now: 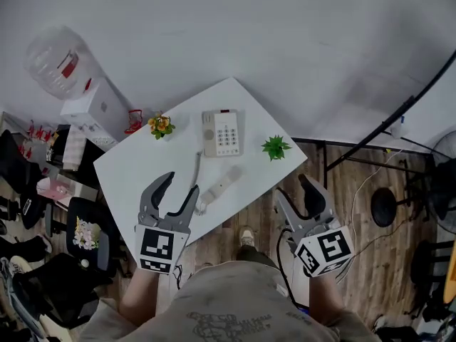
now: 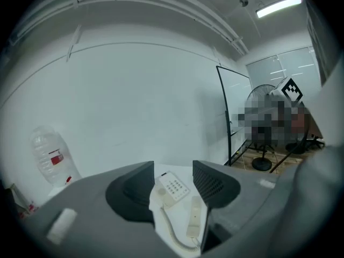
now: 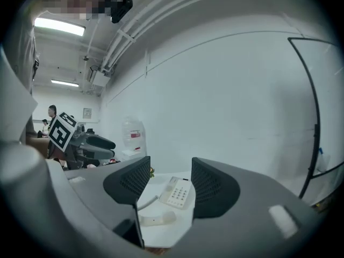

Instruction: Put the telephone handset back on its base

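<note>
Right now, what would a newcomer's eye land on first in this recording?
A small white table stands mid-room, with the phone base on its far side. The handset lies off the base, closer to the person. Nearer still, the left gripper and right gripper are both open and empty at the table's near edge.

Grey left gripper (image 1: 180, 184), black-white marker cube (image 1: 157, 250)

Table (image 1: 135, 173) from above: base (image 1: 221, 132) near its centre; handset (image 1: 222, 184) on the table in front of the base, apart from it. Flowers (image 1: 161, 125) stand left of the base, plant (image 1: 276, 147) right. Left gripper (image 1: 180, 184) is over the near edge, left of the handset; right gripper (image 1: 293, 187) is off the table's right corner, over the floor (image 1: 356, 184).
</note>
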